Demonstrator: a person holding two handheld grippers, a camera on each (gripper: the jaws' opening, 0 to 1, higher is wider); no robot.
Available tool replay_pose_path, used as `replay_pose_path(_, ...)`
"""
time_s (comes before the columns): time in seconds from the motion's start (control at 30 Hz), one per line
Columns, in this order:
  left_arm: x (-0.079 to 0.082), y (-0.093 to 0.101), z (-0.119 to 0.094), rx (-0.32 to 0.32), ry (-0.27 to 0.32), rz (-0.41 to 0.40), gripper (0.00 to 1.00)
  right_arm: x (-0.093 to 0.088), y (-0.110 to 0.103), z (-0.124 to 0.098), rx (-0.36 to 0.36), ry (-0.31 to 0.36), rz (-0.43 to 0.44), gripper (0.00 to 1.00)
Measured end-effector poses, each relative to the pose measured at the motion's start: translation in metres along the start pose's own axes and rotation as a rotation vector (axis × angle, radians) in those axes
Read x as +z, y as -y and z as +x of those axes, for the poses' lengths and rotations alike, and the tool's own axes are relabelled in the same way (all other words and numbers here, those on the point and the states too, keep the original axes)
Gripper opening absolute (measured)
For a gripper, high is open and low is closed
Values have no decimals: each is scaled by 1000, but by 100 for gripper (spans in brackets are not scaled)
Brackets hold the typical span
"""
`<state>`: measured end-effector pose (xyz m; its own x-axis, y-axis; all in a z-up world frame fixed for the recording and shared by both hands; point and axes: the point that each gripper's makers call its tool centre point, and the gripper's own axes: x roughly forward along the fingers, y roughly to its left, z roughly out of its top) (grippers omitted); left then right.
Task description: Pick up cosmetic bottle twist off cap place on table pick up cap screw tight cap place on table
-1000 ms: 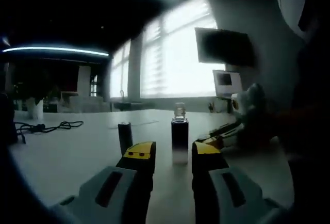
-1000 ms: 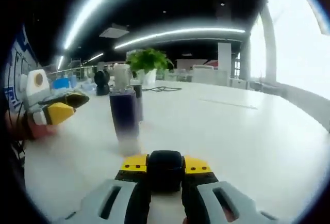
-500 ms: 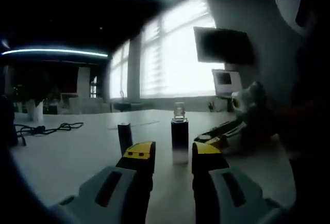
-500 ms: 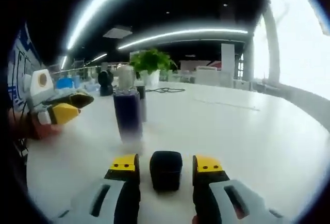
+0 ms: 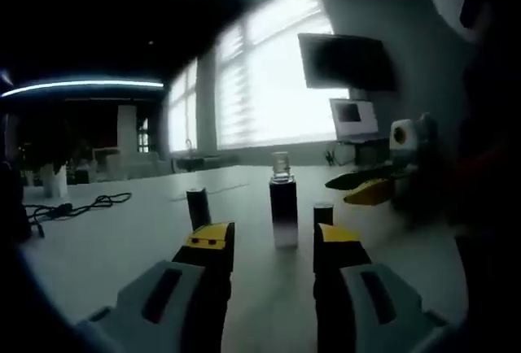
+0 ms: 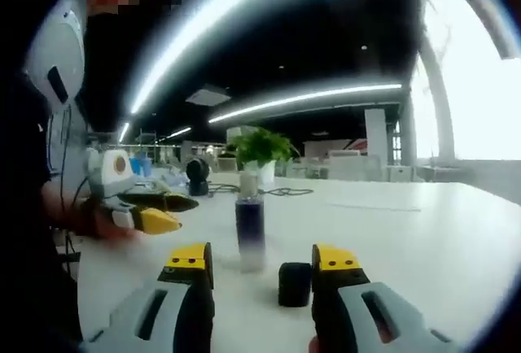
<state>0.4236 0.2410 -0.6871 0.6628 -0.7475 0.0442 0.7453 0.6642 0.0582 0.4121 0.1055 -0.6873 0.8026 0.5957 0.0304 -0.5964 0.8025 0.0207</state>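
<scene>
Your bottle [image 6: 250,233] stands uncapped on the table [image 6: 423,231], its cap [image 6: 294,284] set down just beside it, so picking up and screwing tight remain. Your right gripper [image 6: 262,262] is wide and empty around the cap; your left gripper [image 5: 268,239] too. The left gripper view adds a second dark bottle [image 5: 197,208].

The left tool [image 5: 273,243] partly hides the cap [image 5: 323,214]; distant clutter along the worktop's [image 6: 423,239] far edge is blurred.

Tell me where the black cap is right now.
The black cap stands on the white table, between the open jaws of the right gripper in the right gripper view, just right of the uncapped cosmetic bottle.
</scene>
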Motion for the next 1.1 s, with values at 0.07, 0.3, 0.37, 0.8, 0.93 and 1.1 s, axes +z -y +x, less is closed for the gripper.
replay_pose_path(0.07,1,0,-6,-3,3,-18,29,1,0,-6,-3,6,0,41)
replay_pose_path(0.3,-2,3,-24,1,-12,-32,29,4,0,-15,-15,15,6,38)
replay_pose_path(0.37,-3,3,-28,3,-13,-31,29,1,1,-19,-17,0,-9,39)
replay_pose_path(0.8,-6,-1,-33,39,-31,-29,29,-2,6,-23,-28,-11,-16,39)
replay_pose_path(0.93,-12,3,-28,18,-74,-24,24,-1,6,-23,-28,-6,-6,38)
replay_pose_path(1.1,-3,3,-20,2,-35,-89,24,2,7,-24,-33,9,6,37)
